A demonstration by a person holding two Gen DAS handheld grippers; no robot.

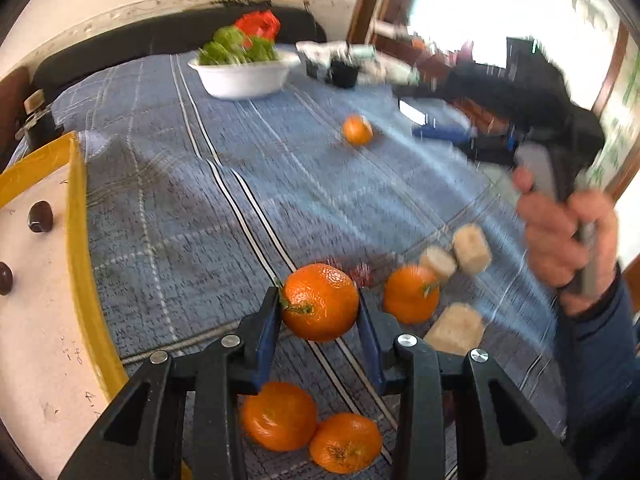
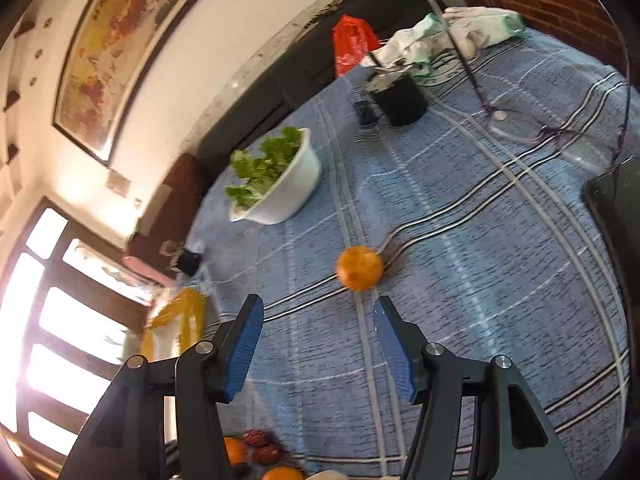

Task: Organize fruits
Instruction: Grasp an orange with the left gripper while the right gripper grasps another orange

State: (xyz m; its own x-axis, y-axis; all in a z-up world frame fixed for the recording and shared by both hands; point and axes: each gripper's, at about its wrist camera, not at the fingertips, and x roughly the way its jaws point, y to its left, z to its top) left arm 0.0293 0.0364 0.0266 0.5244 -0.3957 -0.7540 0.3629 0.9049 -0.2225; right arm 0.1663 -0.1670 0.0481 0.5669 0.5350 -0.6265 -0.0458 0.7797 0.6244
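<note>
Left gripper (image 1: 320, 304): blue pads clamped on a tangerine (image 1: 320, 302), lifted off the blue plaid cloth (image 1: 192, 200)
Right gripper (image 2: 318, 344): jaws apart, nothing between them, above the cloth
Lone tangerine (image 2: 360, 267): on the cloth just beyond the right gripper's tips
Other tangerines (image 1: 280, 416): three, near, under and right of the left gripper
White bowl (image 1: 244, 76): far, holds greens
Yellow-rimmed tray (image 1: 76, 220): left edge

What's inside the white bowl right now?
Green leafy vegetables fill the white bowl, heaped above its rim. No fruit shows in it. Anything beneath the leaves is covered.
</note>
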